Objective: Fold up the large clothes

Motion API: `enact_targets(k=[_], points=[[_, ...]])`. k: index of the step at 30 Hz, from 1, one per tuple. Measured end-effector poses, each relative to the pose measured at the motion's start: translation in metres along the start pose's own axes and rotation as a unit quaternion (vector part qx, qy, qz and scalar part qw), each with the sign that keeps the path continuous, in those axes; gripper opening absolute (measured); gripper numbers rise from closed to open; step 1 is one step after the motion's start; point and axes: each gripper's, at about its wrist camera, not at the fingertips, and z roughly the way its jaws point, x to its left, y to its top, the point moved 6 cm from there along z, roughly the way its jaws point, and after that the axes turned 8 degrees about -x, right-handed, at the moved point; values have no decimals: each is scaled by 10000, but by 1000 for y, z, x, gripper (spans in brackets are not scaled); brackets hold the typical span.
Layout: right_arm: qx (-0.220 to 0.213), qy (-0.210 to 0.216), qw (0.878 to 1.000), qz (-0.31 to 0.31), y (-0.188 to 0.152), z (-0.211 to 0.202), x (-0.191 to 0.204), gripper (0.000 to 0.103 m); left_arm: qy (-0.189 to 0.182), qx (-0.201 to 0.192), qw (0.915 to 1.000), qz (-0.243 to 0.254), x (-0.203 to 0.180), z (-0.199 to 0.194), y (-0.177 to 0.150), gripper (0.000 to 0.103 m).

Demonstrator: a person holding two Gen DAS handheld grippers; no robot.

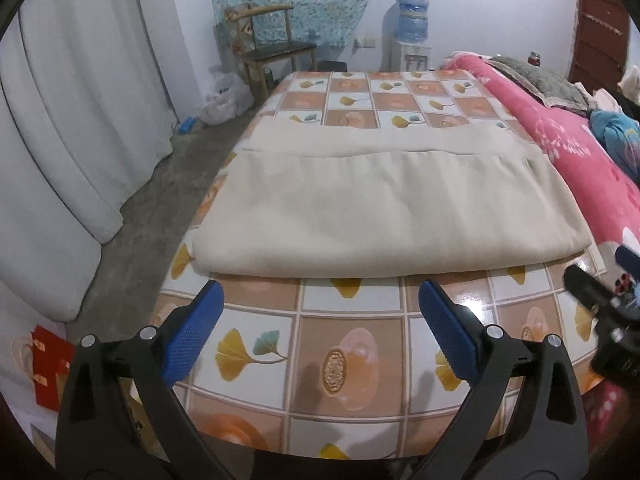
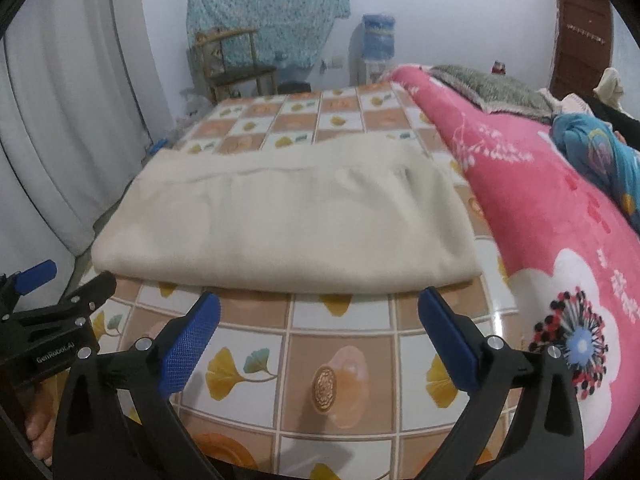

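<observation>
A large cream garment (image 1: 380,204) lies folded flat on the table with the tiled leaf-pattern cloth (image 1: 352,356); it also shows in the right wrist view (image 2: 288,224). Its folded near edge faces me. My left gripper (image 1: 320,300) is open and empty, hovering just short of that near edge toward its left part. My right gripper (image 2: 320,308) is open and empty, just short of the near edge toward its right part. The right gripper shows at the right edge of the left wrist view (image 1: 612,320), and the left gripper at the left edge of the right wrist view (image 2: 52,312).
A pink flowered blanket (image 2: 560,216) lies piled along the table's right side. White curtains (image 1: 72,120) hang at the left above a concrete floor. A wooden chair (image 1: 272,44) and a water dispenser (image 1: 412,36) stand by the far wall.
</observation>
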Motion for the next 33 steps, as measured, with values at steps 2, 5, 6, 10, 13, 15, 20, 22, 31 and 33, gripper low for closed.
enact_targets(k=[2, 5, 6, 10, 13, 15, 20, 22, 31, 33], points=[[69, 52, 10000, -7, -3, 4, 2, 96, -13, 51, 10000, -1, -2, 2, 0, 94], [127, 69, 9999, -25, -5, 8, 3, 96, 18, 138, 9999, 20, -4, 8, -2, 94], [157, 71, 9998, -34, -6, 9, 3, 96, 19, 157, 9999, 7, -4, 9, -2, 94], [242, 64, 9997, -81, -8, 15, 6, 96, 23, 178, 9998, 16, -4, 11, -2, 94], [316, 80, 9994, -87, -10, 18, 6, 96, 17, 190, 9998, 7, -4, 11, -2, 94], [345, 90, 9993, -77, -10, 19, 6, 96, 13, 200, 9998, -3, -4, 12, -3, 94], [329, 84, 9994, -82, -8, 19, 7, 96, -40, 263, 9996, -20, -5, 15, -5, 94], [320, 81, 9994, -85, -7, 19, 7, 96, -59, 289, 9996, -31, -6, 17, -6, 94], [321, 82, 9994, -90, -7, 19, 7, 96, -129, 337, 9993, -77, -5, 19, -8, 94], [327, 86, 9994, -93, -7, 19, 7, 96, -145, 346, 9993, -87, -5, 19, -8, 94]])
